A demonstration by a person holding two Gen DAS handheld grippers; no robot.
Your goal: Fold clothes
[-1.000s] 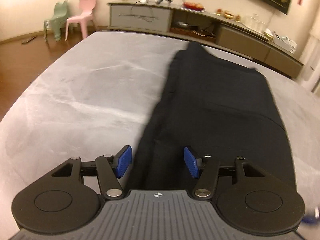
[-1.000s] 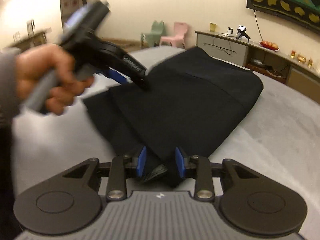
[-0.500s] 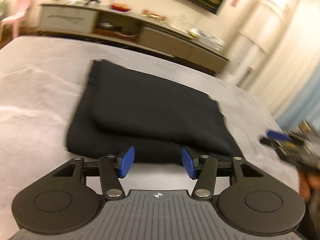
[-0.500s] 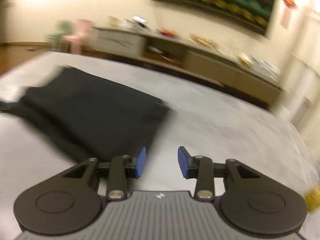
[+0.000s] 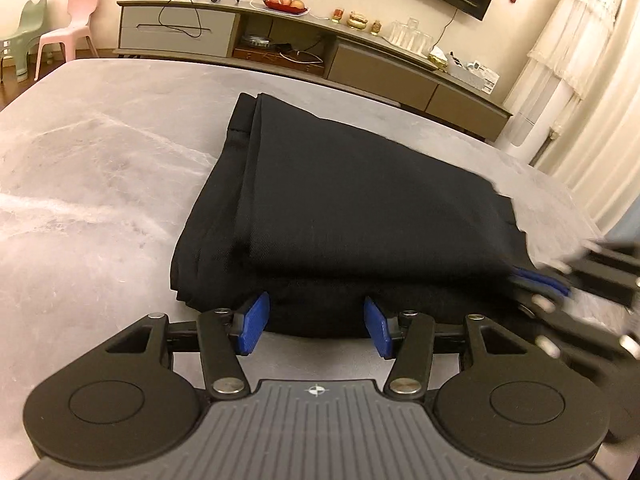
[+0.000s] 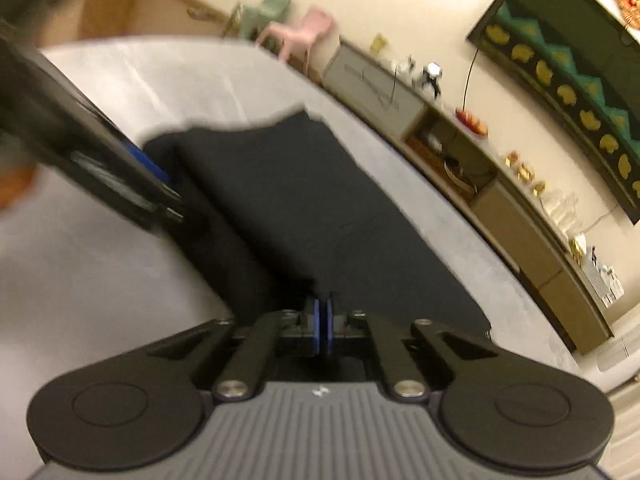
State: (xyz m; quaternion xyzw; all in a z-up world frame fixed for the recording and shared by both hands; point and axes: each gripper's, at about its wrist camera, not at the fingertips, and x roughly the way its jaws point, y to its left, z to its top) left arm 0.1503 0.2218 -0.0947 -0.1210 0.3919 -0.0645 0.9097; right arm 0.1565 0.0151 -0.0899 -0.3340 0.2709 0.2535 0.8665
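Note:
A black garment (image 5: 352, 200) lies folded in layers on the grey marble table (image 5: 100, 180). My left gripper (image 5: 316, 326) is open at the garment's near edge; the fold's edge sits between the blue pads, which do not press on it. My right gripper (image 6: 320, 324) hovers over the near end of the garment (image 6: 288, 208), its jaws closed until the blue pads meet, with no cloth seen between them. In the left wrist view the right gripper (image 5: 540, 284) is a blur at the garment's right near corner. The left gripper (image 6: 100, 168) shows blurred at the left of the right wrist view.
A long sideboard (image 5: 280, 40) with small items runs along the far wall. A pink chair (image 5: 68, 20) and a green chair (image 5: 24, 28) stand on the floor at the far left. White curtains (image 5: 580, 80) hang at the right. Bare table (image 6: 120, 280) surrounds the garment.
My right gripper let go of the cloth it pinched, swung away open, then shut and came back beside the garment. The left gripper swung round to the folded garment's near edge, staying open.

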